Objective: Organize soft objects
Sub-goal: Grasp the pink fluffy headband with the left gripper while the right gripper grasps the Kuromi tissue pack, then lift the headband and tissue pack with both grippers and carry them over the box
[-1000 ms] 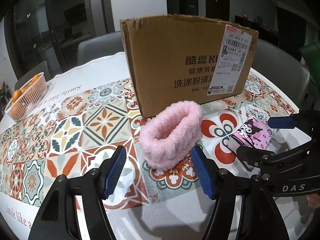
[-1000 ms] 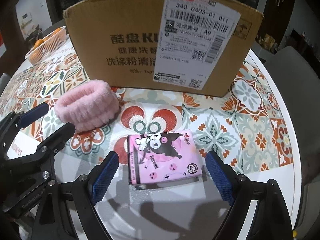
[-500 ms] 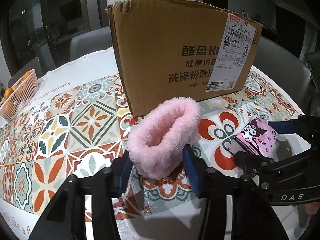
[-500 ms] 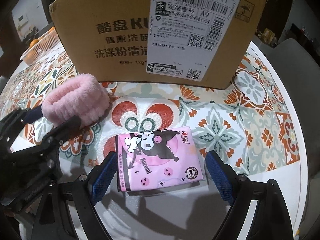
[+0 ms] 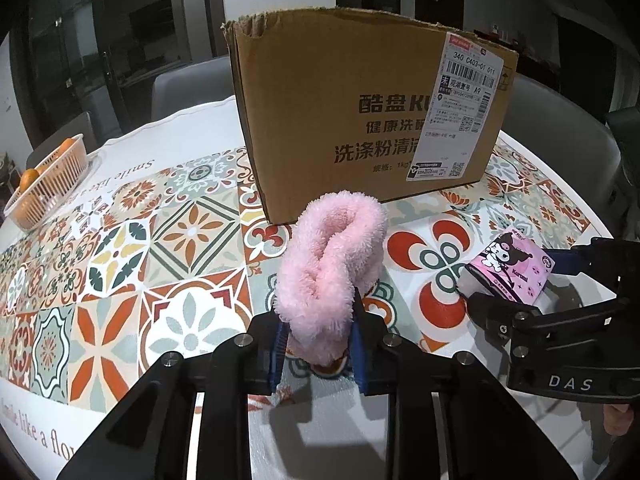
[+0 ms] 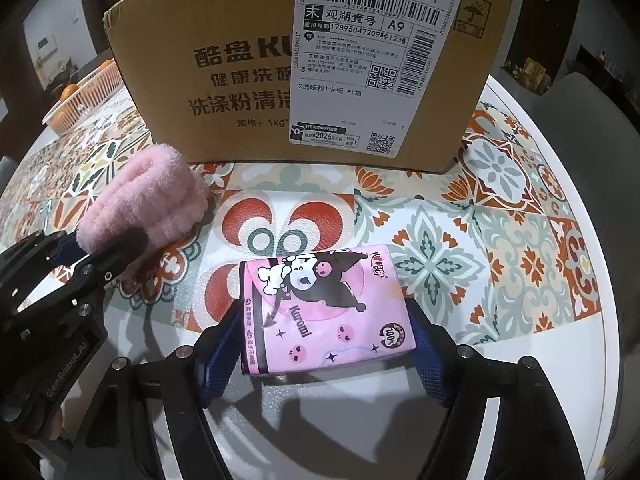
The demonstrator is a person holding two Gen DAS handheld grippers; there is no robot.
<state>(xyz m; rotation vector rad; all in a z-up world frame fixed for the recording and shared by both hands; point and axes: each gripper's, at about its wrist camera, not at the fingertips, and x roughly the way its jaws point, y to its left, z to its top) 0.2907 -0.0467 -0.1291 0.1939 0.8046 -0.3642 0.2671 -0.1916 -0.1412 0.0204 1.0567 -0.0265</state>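
My left gripper [image 5: 318, 344] is shut on a fluffy pink headband [image 5: 332, 268], squeezing its near end flat just in front of the brown cardboard box [image 5: 360, 116]. The headband also shows in the right wrist view [image 6: 140, 200], with the left gripper [image 6: 68, 252] around it. My right gripper [image 6: 324, 344] is shut on a pink Kuromi tissue pack [image 6: 324, 312], its blue pads pressing both short sides, the pack tilted up at the near end. The pack [image 5: 512, 268] and right gripper [image 5: 520, 280] also show at the right of the left wrist view.
The round table has a patterned tile cloth [image 5: 120, 264]. The tall open-topped cardboard box [image 6: 288, 60] stands behind both objects. A basket of oranges [image 5: 44, 184] sits at the far left edge. Grey chairs [image 5: 192, 84] stand behind the table.
Both grippers closed: the left squeezed the headband flat, the right closed onto the tissue pack's sides. Both views moved closer to the box.
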